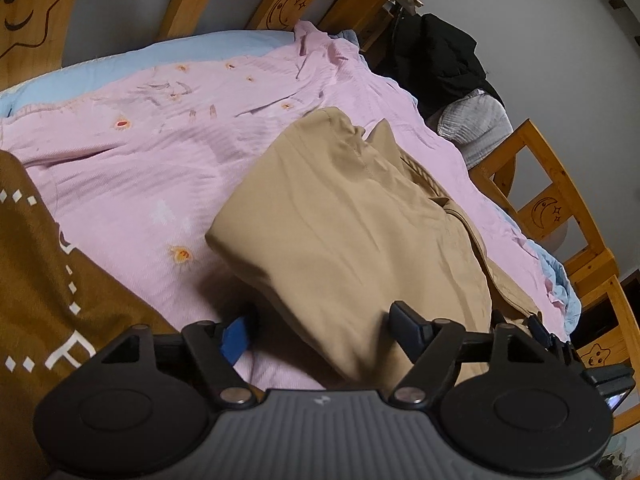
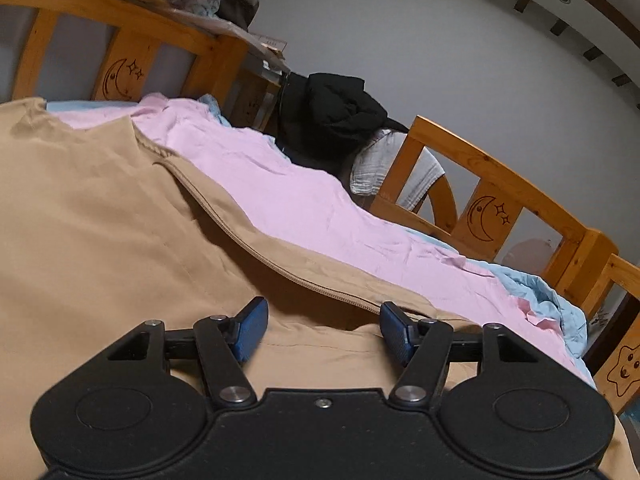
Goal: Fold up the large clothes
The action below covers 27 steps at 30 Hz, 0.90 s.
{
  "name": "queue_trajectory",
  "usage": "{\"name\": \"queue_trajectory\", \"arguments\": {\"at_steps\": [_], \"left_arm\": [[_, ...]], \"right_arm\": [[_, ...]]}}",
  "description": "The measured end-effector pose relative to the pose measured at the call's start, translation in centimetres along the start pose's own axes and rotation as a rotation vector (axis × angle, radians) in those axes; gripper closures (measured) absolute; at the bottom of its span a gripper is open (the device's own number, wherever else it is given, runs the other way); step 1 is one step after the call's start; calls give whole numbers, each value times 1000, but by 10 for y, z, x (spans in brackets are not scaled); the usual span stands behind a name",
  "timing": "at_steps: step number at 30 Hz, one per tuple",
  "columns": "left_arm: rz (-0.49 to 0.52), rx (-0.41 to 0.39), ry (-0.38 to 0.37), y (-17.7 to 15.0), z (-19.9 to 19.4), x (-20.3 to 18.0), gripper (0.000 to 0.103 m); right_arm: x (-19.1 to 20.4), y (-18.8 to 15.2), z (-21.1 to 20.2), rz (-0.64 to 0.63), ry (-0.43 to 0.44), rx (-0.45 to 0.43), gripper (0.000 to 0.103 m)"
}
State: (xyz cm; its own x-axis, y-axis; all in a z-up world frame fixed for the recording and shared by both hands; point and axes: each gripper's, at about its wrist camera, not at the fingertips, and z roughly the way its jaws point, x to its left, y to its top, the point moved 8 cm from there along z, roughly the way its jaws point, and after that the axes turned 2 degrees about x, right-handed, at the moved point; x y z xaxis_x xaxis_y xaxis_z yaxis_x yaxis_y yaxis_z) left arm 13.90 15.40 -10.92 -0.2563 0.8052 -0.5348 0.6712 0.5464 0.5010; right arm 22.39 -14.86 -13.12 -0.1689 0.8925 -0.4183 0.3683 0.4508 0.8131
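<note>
Both hand-held grippers are seen released, jaws apart with nothing pressed between the pads. Under the left hand-held gripper (image 1: 324, 330) the near edge of the tan garment (image 1: 360, 240) is found, lying between the spread fingers but untouched by them; one blue pad (image 1: 236, 338) is seen at the left over the pink cover, and the other finger (image 1: 408, 326) stands over the tan cloth. Below the right hand-held gripper (image 2: 320, 330) the same tan garment (image 2: 100, 220) is spread, its zipper edge (image 2: 280, 268) running diagonally just ahead of the fingers (image 2: 250, 330).

To the left in the left wrist view, a brown blanket (image 1: 44, 280) with white lettering is laid beside the garment, apart from it. At the far corner of the bed a black garment (image 1: 436, 60) is heaped over a grey-white pillow (image 1: 476, 128), well apart from both grippers. Nothing is seen between the grippers and the tan cloth.

The garment is folded on a pink cover (image 1: 140, 168) with small orange motifs, under which a light blue sheet (image 1: 160, 52) is shown at the edges. The bed is enclosed by a wooden rail (image 2: 500, 196) carved with moons and stars. A plain grey wall (image 2: 400, 32) is seen behind.
</note>
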Motion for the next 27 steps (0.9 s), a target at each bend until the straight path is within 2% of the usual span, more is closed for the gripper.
{"name": "queue_trajectory", "arguments": {"at_steps": [6,9,11,13,16,19,23,24,27], "left_arm": [[-3,-7,8,-1,-4,2,24],[-9,-15,5,-2,-4,3,22],[-22,-23,11,-2,-2,5,22],[-30,-39,26,-1,-2,5,23],[-39,-53,60,1,-1,5,33],[-53,-72,46,6,-2,5,51],[-19,-113,54,12,-7,-2,94],[1,-132,52,14,-10,-6,99],[67,-184,40,17,-23,-24,101]], "right_arm": [[-17,3,-23,83,64,-5,37],[-28,3,-55,84,49,-27,31],[-32,0,-74,83,43,-35,30],[-27,-10,-82,59,46,-12,28],[-16,-32,-77,66,60,25,28],[-5,-38,-69,24,52,41,28],[-4,-38,-67,23,58,45,28],[-4,-38,-66,27,61,46,28],[-6,-39,-66,34,66,47,28]]}}
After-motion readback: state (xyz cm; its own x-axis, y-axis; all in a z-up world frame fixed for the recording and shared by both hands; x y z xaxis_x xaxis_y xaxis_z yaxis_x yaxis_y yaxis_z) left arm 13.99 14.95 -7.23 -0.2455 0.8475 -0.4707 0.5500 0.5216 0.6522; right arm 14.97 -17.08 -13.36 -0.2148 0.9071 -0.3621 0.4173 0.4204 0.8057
